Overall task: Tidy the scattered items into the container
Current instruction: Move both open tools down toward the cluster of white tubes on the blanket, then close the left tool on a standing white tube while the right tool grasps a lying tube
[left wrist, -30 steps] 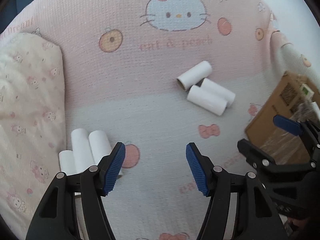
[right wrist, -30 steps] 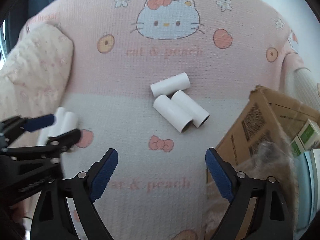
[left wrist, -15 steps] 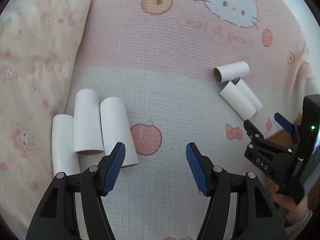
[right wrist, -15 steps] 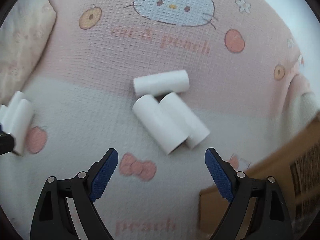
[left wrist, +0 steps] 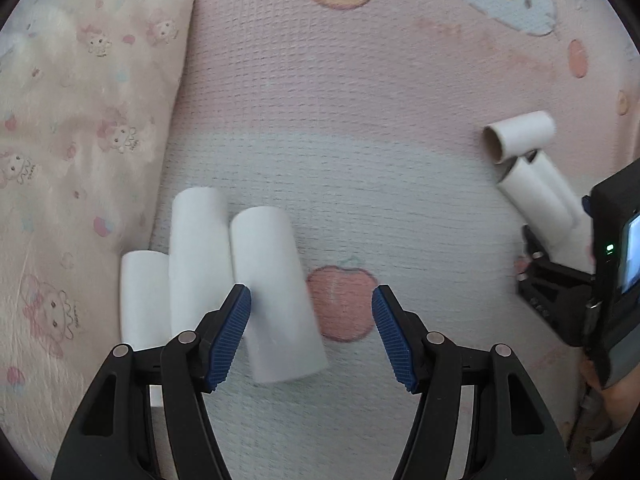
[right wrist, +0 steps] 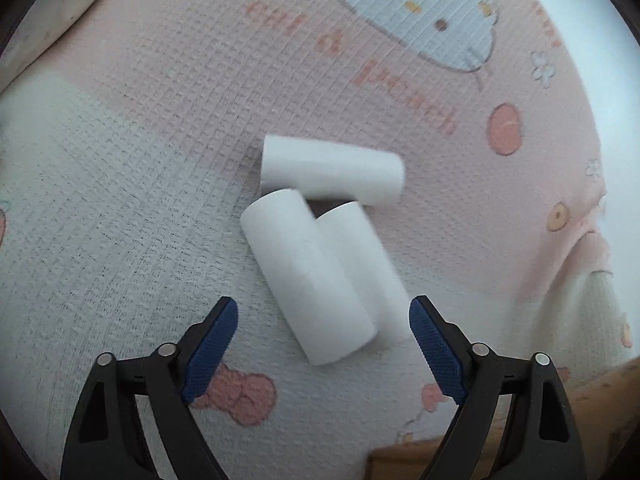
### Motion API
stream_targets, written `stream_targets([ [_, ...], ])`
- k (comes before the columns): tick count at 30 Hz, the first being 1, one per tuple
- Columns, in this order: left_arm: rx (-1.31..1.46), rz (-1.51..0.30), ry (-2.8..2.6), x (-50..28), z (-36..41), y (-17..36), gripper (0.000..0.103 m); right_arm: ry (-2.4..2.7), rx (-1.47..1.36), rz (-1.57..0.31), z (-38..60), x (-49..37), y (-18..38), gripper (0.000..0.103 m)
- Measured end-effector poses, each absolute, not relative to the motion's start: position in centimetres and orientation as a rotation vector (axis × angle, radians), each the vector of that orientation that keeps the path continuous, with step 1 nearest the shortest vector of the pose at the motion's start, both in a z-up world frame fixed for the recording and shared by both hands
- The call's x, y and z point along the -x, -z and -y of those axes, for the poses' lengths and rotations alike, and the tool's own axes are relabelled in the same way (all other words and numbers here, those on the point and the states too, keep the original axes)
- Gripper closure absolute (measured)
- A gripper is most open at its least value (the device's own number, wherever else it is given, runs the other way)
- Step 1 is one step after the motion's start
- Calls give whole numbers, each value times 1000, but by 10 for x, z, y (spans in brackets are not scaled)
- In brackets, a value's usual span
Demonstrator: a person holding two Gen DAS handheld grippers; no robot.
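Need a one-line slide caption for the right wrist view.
Open right claw above two adjacent white cardboard tubes, a third tube lying crosswise behind them, on pink cartoon-cat blanket.

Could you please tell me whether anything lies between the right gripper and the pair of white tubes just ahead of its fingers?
Nothing visible does. The right gripper, its jaws open and just narrowed a little, has the near ends of the two side-by-side tubes directly ahead, with only bare blanket around. A third tube lies beyond them.

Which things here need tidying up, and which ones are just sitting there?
To tidy:
three white tubes near the left gripper, e.g. the nearest tube
three white tubes by the right gripper, e.g. the closest tube
cardboard box, seemingly the container

Just there:
cat-print blanket
pillow
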State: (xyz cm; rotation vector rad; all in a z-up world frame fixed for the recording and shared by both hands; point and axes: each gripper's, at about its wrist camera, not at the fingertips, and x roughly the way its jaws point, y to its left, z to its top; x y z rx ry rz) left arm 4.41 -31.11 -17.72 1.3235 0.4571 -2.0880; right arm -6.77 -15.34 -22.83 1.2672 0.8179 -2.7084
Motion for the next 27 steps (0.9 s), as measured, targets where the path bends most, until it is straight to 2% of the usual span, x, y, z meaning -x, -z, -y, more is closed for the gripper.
stream_targets([
  [2,-1357,-470,2057,-41,317,182,36,2695,-1312,-774,149,74,234,28],
  [5,-1374,-487,2052,-38,320,183,36,2706,-1343,-634,138,82,236,28],
  [8,-1371,-503,2039,-36,322,183,37,2712,-1352,-579,131,86,236,28],
  [10,-1366,-505,2030,-38,322,183,44,2717,-1361,-565,127,91,237,28],
  [12,-1368,-505,2020,-42,323,186,55,2748,-1382,-546,123,93,236,40],
  [14,-1364,-544,2037,-48,327,187,55,2743,-1406,-492,118,94,232,46],
  [19,-1360,-651,2075,-60,329,189,55,2715,-1441,-423,115,90,225,55],
  [23,-1366,-730,2110,-71,327,192,55,2663,-1514,-96,100,86,214,59],
  [27,-1374,-730,2168,-81,315,193,55,2600,-1561,89,88,74,208,60],
])
